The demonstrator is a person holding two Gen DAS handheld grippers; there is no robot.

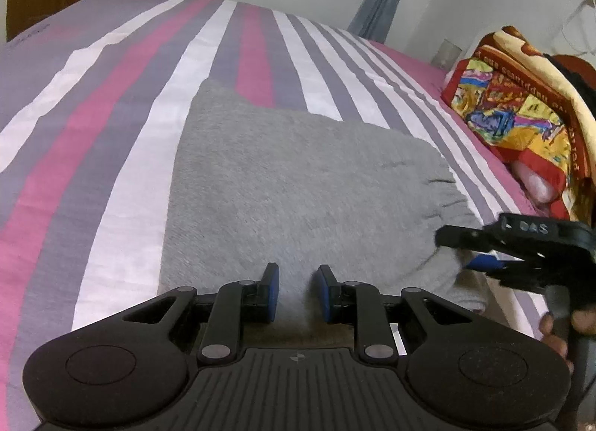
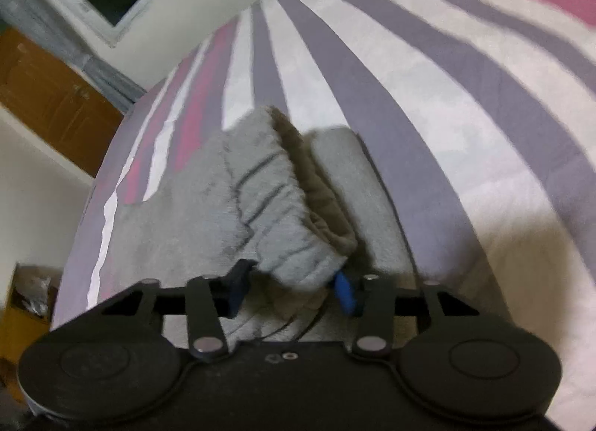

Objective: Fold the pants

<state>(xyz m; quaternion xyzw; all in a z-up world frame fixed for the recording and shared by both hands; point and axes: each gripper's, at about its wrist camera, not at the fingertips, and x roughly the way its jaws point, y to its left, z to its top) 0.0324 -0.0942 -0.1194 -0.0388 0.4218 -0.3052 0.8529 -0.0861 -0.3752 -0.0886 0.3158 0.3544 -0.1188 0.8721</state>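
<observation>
Item: grey pants [image 1: 298,185], lying on the striped bedsheet [image 1: 111,114] near the bed's near edge, already folded into a compact, roughly rectangular stack; elastic waistband [image 2: 287,222] at the right end.

Left claw [image 1: 296,291]: mine, low over the near edge of the stack, pads [image 1: 272,289] narrowly apart with grey fabric showing between them; I cannot tell whether they pinch cloth.

Right claw [image 2: 290,287]: mine, at the waistband end, jaws partly apart with the gathered waistband between them; pads [image 2: 342,291] appear close against it, a firm grip not confirmed.

Adjacent: colourful blanket [image 1: 521,114], far right, well apart.

Progress, as judged: early folds done, stack flat. Remaining: probably one last fold over from the waistband end, then smoothing.
</observation>
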